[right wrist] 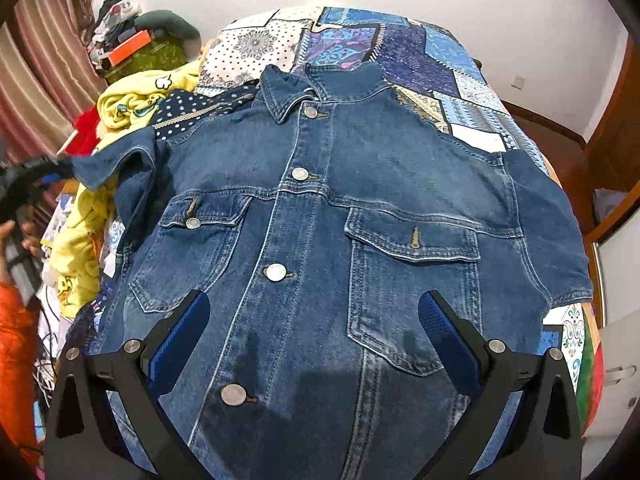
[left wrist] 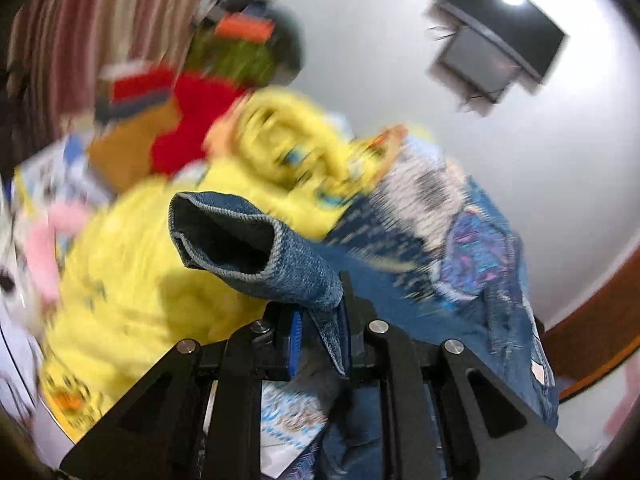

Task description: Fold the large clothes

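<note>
A blue denim jacket (right wrist: 320, 216) lies front up and buttoned on the patchwork bedspread (right wrist: 400, 44), collar at the far end. My right gripper (right wrist: 314, 312) is open above its lower front, empty, one finger over each chest pocket. My left gripper (left wrist: 322, 320) is shut on the jacket's left sleeve (left wrist: 256, 240) and holds the open cuff up off the bed. In the right wrist view the left gripper (right wrist: 52, 168) shows at the far left, pinching the sleeve end (right wrist: 108, 164). The left wrist view is blurred by motion.
A yellow printed garment (right wrist: 124, 104) lies bunched along the bed's left side beside the sleeve. Red, green and orange items (right wrist: 132, 52) are piled by the striped curtain (right wrist: 36, 68). A wooden door frame (right wrist: 616, 128) and a white drawer unit (right wrist: 616, 368) stand on the right.
</note>
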